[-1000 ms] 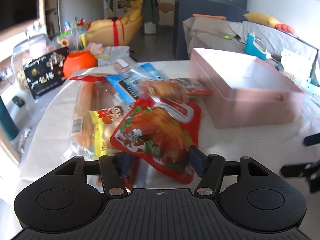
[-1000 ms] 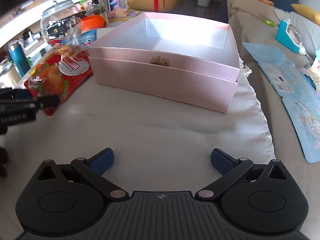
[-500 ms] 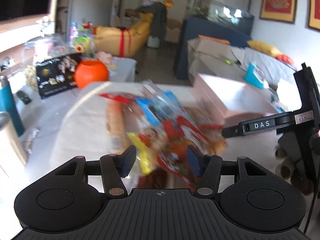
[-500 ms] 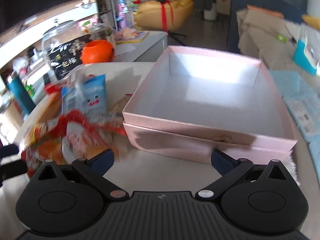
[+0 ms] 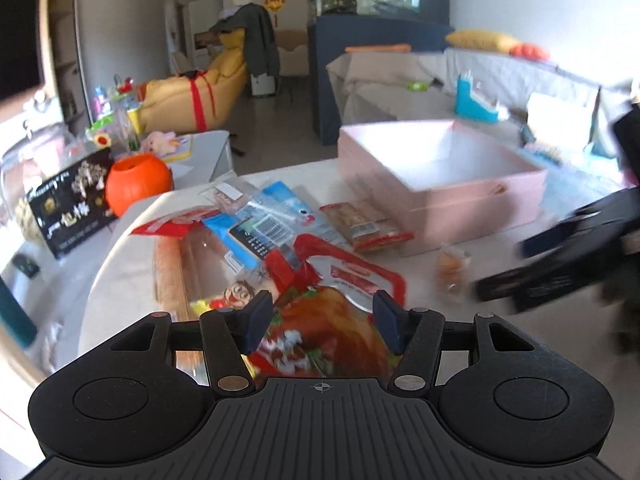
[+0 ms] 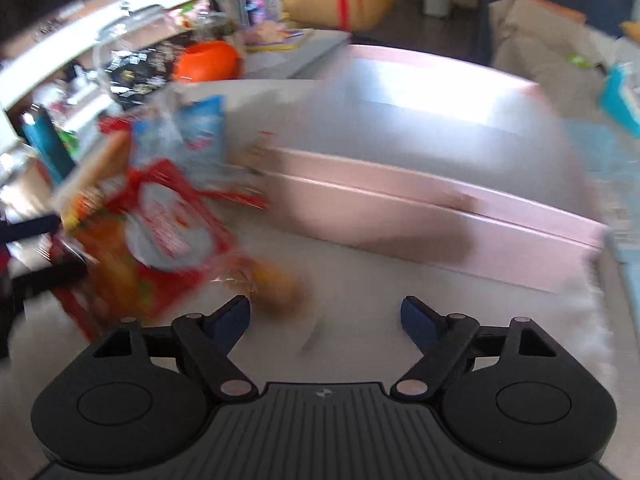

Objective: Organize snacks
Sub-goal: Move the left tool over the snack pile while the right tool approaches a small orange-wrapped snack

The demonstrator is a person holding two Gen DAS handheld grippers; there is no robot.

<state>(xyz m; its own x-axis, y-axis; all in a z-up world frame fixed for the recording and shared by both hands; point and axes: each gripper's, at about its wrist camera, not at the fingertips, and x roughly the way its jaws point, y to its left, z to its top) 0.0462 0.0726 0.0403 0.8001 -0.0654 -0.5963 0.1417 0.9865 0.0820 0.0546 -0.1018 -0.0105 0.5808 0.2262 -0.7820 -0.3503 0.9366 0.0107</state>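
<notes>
Two grippers over table: left gripper (image 5: 320, 322) had its pads w/ red snack bag (image 5: 332, 332) between, grip unclear. Right gripper (image 6: 325, 316) jaws just narrowed, nothing between; small wrapped snack (image 6: 280, 284) ahead, pink box (image 6: 420, 168) beyond.

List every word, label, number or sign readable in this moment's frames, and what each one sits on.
None reads clearly.
Black box: pale Chinese characters, too blurred to quote.
Blue snack packet: barcode and small print, illegible.
Red snack bag between the left gripper's fingers: white label and cartoon picture, text blurred.
Brown snack packet: label unreadable.
Right wrist view: motion blur throughout, nothing legible.
</notes>
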